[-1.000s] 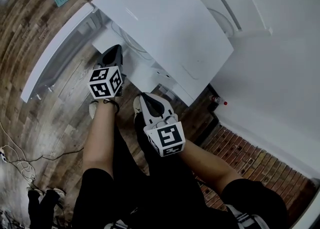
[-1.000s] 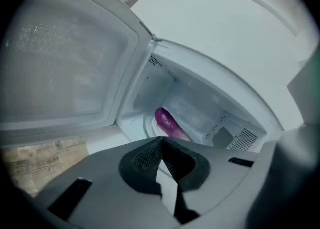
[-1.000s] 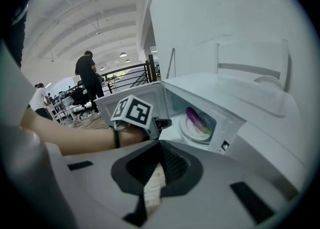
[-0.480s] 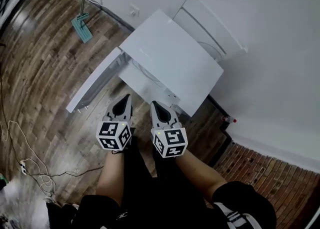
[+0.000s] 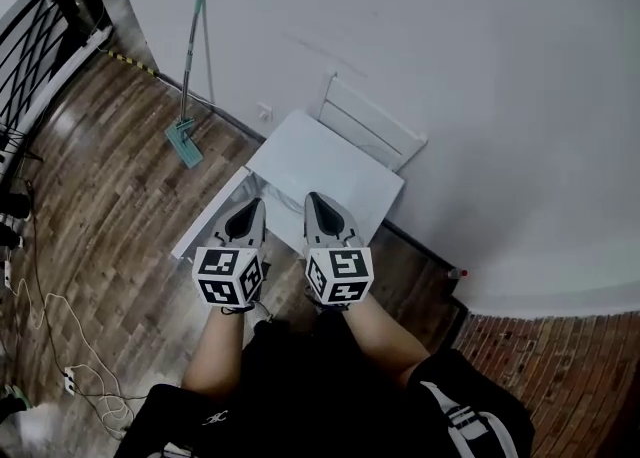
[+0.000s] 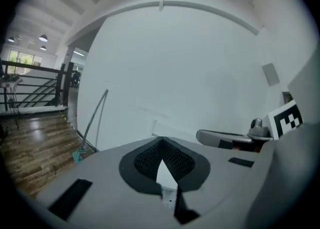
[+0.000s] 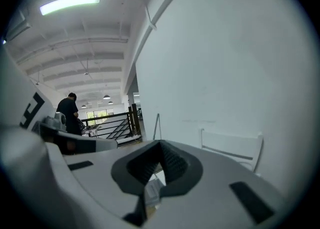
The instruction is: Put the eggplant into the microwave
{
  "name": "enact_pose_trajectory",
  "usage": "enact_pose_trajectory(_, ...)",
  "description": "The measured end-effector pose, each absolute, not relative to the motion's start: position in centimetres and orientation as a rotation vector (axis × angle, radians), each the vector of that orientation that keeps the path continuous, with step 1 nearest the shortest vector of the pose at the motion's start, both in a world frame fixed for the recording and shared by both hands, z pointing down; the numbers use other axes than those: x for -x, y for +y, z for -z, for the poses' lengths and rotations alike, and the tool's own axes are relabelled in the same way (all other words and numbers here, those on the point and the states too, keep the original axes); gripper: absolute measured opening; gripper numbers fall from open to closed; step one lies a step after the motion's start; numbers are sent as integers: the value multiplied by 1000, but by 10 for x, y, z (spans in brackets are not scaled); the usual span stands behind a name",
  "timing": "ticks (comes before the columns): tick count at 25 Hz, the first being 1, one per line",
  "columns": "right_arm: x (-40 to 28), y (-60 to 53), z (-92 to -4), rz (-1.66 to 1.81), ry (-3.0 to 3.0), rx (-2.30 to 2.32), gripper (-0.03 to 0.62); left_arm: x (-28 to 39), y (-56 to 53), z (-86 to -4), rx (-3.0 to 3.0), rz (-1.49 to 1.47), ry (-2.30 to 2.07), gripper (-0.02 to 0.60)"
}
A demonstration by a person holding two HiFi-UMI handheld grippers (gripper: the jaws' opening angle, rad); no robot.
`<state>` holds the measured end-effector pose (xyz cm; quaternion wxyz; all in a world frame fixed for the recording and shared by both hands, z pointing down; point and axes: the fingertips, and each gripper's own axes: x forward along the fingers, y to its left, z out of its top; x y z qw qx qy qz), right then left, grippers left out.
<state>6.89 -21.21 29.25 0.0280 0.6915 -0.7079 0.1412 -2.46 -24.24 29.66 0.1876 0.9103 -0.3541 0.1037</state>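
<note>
**Grippers.** L gripper (image 5: 256, 208) and R gripper (image 5: 316, 204) are held side by side, near but not touching, both tilted slightly below level and aimed toward the wall (image 5: 420, 36).
- L gripper: jaws shut, ribbed pads meet at the tips, nothing between them.
- R gripper: jaws shut, tips together, nothing held.
- Marker cubes: L cube (image 5: 228, 276) and R cube (image 5: 340, 276) sit at the rear of each gripper, just ahead of the forearms.

**Task item.** The eggplant shows in no view: not in either gripper, not on any visible surface.

**Below the grippers.** A white unit (image 5: 325, 161) stands on the floor (image 5: 100, 176) against the wall. A white panel (image 5: 205, 221) extends from its left side toward the lower left. Type of unit: cannot tell from this angle. Its top is bare.

**Surroundings.**
- White chair (image 5: 365, 126), folded flat against the wall, directly behind the unit.
- Mop (image 5: 188, 86), teal head on the floor, handle leaning on the wall, left of the unit.
- Floor: wood planks; brick section (image 5: 540, 346) at lower right.
- Cables (image 5: 50, 326) lie loose on the floor at far left.
- Black railing (image 5: 40, 26) at upper left.
- R gripper view: a person (image 7: 67, 109) in dark clothes stands far off near the railing.
</note>
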Motion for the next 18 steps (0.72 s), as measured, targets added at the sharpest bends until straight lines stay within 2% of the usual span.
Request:
enact_pose_trajectory(8, -73, -220, -218, -232, -2262, -2163, 12, 15, -248, -227, -2687, -250, -1012, -3)
enact_pose_trajectory(18, -48, -236, -217, -195, -2245, -2175, 12, 34, -269, -226, -2691, -244, -977, -3)
